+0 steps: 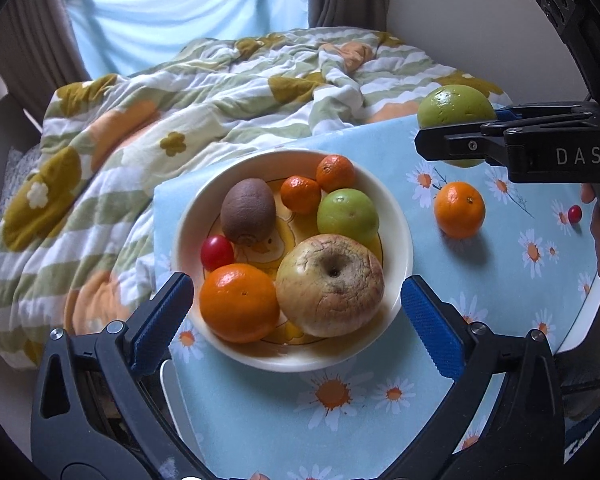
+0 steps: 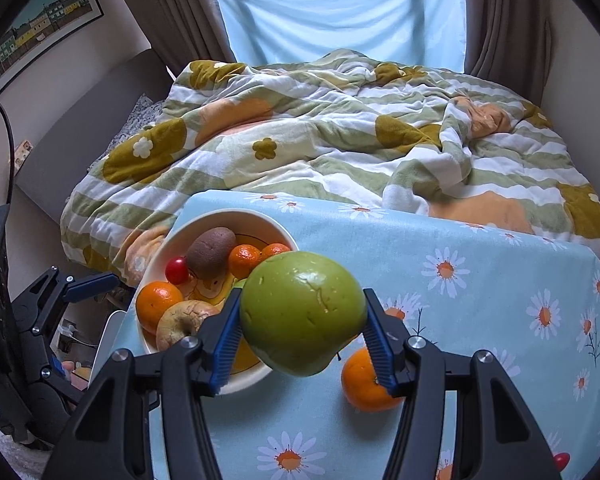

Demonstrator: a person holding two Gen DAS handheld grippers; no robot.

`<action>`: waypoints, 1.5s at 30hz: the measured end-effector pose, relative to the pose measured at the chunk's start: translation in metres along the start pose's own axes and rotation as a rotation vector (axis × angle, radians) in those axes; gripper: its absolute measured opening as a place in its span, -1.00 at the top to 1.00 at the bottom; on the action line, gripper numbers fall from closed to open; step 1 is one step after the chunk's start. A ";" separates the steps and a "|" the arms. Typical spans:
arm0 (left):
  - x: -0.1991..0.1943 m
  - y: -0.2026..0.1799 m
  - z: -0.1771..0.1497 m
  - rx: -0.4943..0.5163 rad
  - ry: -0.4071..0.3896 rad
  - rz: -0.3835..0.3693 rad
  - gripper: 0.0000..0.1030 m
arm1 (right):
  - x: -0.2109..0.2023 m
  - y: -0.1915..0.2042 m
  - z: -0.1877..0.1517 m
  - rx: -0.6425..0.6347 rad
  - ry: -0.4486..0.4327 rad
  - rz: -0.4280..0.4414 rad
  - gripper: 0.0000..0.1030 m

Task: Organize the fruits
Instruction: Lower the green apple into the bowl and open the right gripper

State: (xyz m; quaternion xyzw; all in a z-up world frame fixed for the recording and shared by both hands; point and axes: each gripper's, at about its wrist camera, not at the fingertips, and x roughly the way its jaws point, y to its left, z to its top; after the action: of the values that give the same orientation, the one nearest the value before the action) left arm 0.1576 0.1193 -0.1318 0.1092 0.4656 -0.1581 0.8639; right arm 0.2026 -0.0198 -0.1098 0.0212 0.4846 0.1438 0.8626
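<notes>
The right hand-held gripper (image 2: 300, 332) clamps a large green apple (image 2: 302, 312) between its blue pads, lifted above the desk (image 2: 480, 280) with its daisy-patterned blue cloth. The left hand-held gripper (image 1: 296, 308) is spread wide, holding nothing, at the near rim of a cream bowl (image 1: 404, 240) near the desk's left edge. The bowl holds a kiwi (image 1: 248, 210), oranges, a wrinkled apple (image 1: 330, 284), a green fruit and a cherry tomato (image 1: 217, 252). One orange (image 1: 459, 210) lies on the desk right of the bowl.
</notes>
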 end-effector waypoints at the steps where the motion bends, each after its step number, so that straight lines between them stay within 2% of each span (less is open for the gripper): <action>1: -0.003 0.003 -0.003 -0.009 0.000 0.004 -1.00 | 0.001 0.002 0.000 -0.006 0.003 0.006 -0.01; 11: -0.019 0.019 -0.028 -0.089 0.012 0.042 -1.00 | 0.020 0.035 0.003 -0.079 0.039 0.074 -0.01; 22: -0.018 0.045 -0.045 -0.156 0.036 0.076 -1.00 | 0.067 0.072 0.015 -0.150 0.064 0.133 -0.02; 30: -0.011 0.049 -0.046 -0.157 0.045 0.075 -1.00 | 0.086 0.083 0.017 -0.191 0.058 0.131 -0.02; 33: -0.010 0.049 -0.045 -0.152 0.045 0.071 -1.00 | 0.093 0.082 0.017 -0.180 0.092 0.142 -0.02; 34: -0.009 0.050 -0.044 -0.151 0.046 0.070 -1.00 | 0.094 0.081 0.016 -0.176 0.091 0.141 -0.05; 36: -0.008 0.049 -0.044 -0.148 0.049 0.073 -1.00 | 0.091 0.078 0.016 -0.168 0.071 0.156 -0.36; 37: -0.008 0.049 -0.045 -0.147 0.050 0.074 -1.00 | 0.089 0.077 0.017 -0.160 0.057 0.166 -0.65; 38: -0.008 0.049 -0.045 -0.147 0.052 0.074 -1.00 | 0.087 0.076 0.018 -0.154 0.046 0.172 -0.76; 43: -0.008 0.049 -0.045 -0.143 0.053 0.077 -1.00 | 0.079 0.071 0.017 -0.139 0.007 0.167 -0.76; 45: -0.008 0.049 -0.044 -0.141 0.054 0.079 -1.00 | 0.074 0.069 0.016 -0.134 -0.012 0.159 -0.86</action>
State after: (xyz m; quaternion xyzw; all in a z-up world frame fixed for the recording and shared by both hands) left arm 0.1374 0.1806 -0.1470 0.0706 0.4940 -0.0876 0.8621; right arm 0.2370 0.0676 -0.1506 0.0027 0.4654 0.2438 0.8509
